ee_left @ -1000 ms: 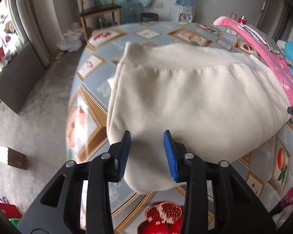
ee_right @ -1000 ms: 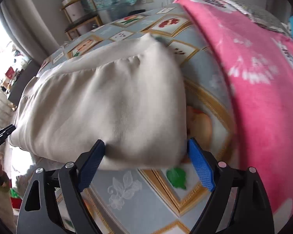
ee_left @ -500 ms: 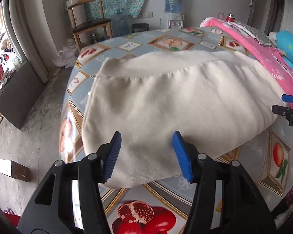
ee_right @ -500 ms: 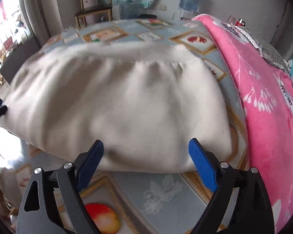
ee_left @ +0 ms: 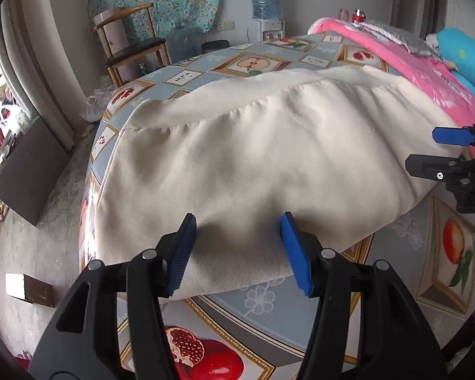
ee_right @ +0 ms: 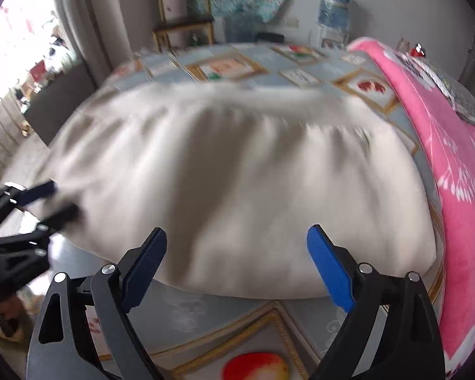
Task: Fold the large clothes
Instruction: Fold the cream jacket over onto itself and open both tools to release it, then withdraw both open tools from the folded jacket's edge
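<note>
A cream garment point(ee_left: 262, 164) lies folded flat on the fruit-patterned tablecloth point(ee_left: 300, 316), with a gathered band along its far edge. It also shows, blurred, in the right wrist view point(ee_right: 237, 183). My left gripper point(ee_left: 237, 247) is open and empty, hovering at the garment's near edge. My right gripper point(ee_right: 237, 262) is open wide and empty, just back from the near edge. Each gripper shows at the side of the other's view: the right one point(ee_left: 452, 155) and the left one point(ee_right: 31, 205).
A pink blanket point(ee_right: 452, 164) lies along the table's right side, with a blue pillow point(ee_left: 459, 47) behind it. A wooden chair point(ee_left: 129, 44) and a water dispenser point(ee_left: 266, 9) stand past the far edge. The floor point(ee_left: 31, 237) drops away on the left.
Both grippers have drawn back and risen from the garment's near edge, and swung to face it more squarely. The left jaws have opened wider. The garment lies where it was left.
</note>
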### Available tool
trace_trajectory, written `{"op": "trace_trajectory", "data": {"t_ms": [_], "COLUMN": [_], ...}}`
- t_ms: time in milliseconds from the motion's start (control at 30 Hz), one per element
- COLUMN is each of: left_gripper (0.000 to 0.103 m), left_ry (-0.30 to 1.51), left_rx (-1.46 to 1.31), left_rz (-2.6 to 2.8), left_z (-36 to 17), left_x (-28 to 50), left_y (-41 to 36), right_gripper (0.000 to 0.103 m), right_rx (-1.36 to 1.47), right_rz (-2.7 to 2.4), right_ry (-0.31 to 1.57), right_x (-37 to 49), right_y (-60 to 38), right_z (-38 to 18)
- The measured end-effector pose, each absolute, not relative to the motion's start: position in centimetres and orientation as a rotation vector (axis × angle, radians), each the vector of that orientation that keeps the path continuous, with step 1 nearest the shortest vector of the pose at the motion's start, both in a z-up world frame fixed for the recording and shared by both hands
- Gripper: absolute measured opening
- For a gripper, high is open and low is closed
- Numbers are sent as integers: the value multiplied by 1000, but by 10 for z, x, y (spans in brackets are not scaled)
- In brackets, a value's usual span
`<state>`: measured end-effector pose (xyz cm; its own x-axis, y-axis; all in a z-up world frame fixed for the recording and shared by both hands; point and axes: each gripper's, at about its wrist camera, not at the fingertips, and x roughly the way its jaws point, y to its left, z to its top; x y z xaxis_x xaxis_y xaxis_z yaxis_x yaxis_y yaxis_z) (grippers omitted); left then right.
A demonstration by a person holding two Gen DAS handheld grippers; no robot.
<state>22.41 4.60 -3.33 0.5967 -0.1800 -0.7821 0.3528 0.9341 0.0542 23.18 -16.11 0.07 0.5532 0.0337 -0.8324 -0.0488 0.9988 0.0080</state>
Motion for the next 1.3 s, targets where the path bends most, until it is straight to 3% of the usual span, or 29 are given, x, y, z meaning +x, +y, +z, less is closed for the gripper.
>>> {"op": "trace_trajectory", "data": {"t_ms": [133,267,433,633,900,1167,1300], "left_gripper": [53,60,61,60,64,64,64], "left_ry": [827,887,881,840,897,853,853], "left_rx": [184,121,131,91,17,26,35], "left_rz": [-296,-282,-284,-296,-290,-324,-374], "left_z": [-18,-32,-32,-20,-35,-14,-10], "left_x": [219,226,226,221,231,222,219], "left_y": [57,71,71,75,84,76,54], "right_gripper": [88,89,89,89,92,92,92], "right_rx": [6,-50,-27,-60,-18,-5,48], "right_rz": [156,132,145,10,-123,-185,-244], "right_ry": [915,1040,1007,920,964,884,938], "right_x": [231,244,234,218,213,203,208], "right_y": [-132,-113,-110,-136,-192,-205,-232], "right_z": [11,-38,-21,4,-31,1,-21]}}
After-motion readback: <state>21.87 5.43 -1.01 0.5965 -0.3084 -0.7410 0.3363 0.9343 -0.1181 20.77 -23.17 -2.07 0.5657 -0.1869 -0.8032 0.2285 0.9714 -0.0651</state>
